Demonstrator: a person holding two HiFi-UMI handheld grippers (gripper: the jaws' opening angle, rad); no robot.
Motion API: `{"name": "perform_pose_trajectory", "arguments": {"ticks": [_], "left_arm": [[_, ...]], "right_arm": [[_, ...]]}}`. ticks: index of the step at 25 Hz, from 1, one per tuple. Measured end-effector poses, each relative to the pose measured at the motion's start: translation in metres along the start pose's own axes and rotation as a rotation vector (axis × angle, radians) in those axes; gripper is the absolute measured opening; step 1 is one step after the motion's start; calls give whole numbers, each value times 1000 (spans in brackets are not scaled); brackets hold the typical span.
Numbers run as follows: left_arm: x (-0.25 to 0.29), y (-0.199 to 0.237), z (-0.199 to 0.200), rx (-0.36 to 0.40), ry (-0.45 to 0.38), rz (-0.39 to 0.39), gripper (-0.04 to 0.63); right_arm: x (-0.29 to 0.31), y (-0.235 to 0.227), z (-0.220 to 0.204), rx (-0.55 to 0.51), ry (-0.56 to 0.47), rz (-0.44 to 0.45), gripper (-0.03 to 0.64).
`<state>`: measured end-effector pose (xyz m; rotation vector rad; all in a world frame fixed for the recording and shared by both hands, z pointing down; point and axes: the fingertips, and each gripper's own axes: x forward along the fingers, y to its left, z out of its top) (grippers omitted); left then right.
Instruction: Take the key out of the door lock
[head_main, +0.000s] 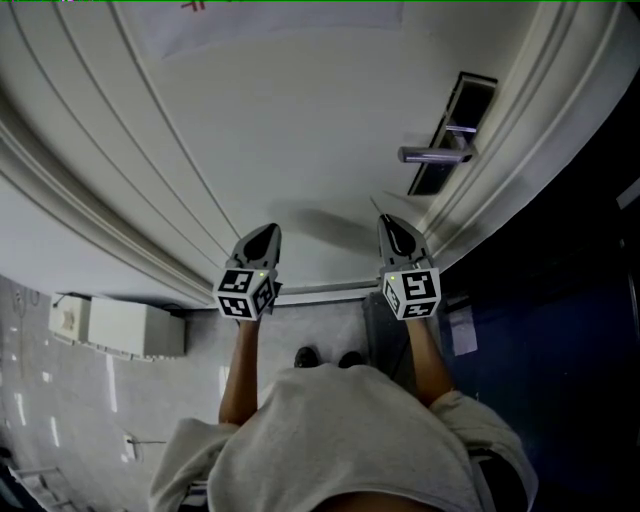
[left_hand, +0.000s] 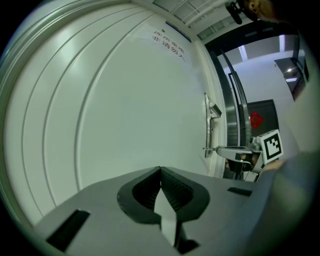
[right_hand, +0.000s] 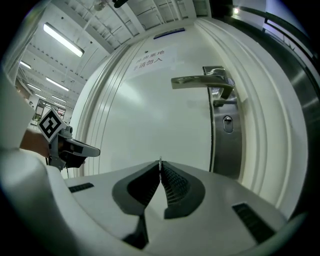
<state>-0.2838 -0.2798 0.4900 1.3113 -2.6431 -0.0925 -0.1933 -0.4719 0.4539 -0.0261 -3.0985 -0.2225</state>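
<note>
A white door (head_main: 280, 120) fills the view ahead, with a silver lever handle (right_hand: 200, 81) on a steel lock plate (right_hand: 226, 145). The keyhole (right_hand: 227, 121) in the plate shows nothing in it. My right gripper (right_hand: 160, 167) is shut on a thin silver key (right_hand: 160, 161), held edge-on at the jaw tips, a short way left of and below the keyhole. In the left gripper view the key (left_hand: 209, 148) pokes out of the right gripper (left_hand: 235, 152) toward the door. My left gripper (left_hand: 160, 170) is shut with nothing in it and faces the bare door panel.
A paper notice (right_hand: 149, 59) is stuck high on the door. The moulded door frame (head_main: 520, 150) and a dark area lie to the right. A white box (head_main: 115, 325) stands on the floor at the left. The person's shoes (head_main: 325, 357) are close to the door.
</note>
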Motion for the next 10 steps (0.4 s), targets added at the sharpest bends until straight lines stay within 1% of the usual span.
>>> {"name": "perform_pose_trajectory", "arguments": {"ticks": [4,10], "left_arm": [[1,-2,2,8,-1,-8,18],[3,-2,1,-1,2,-7,18]], "right_arm": [[0,0,1,2,2,-3,29],[2,1,0,-1,8,0,29]]}}
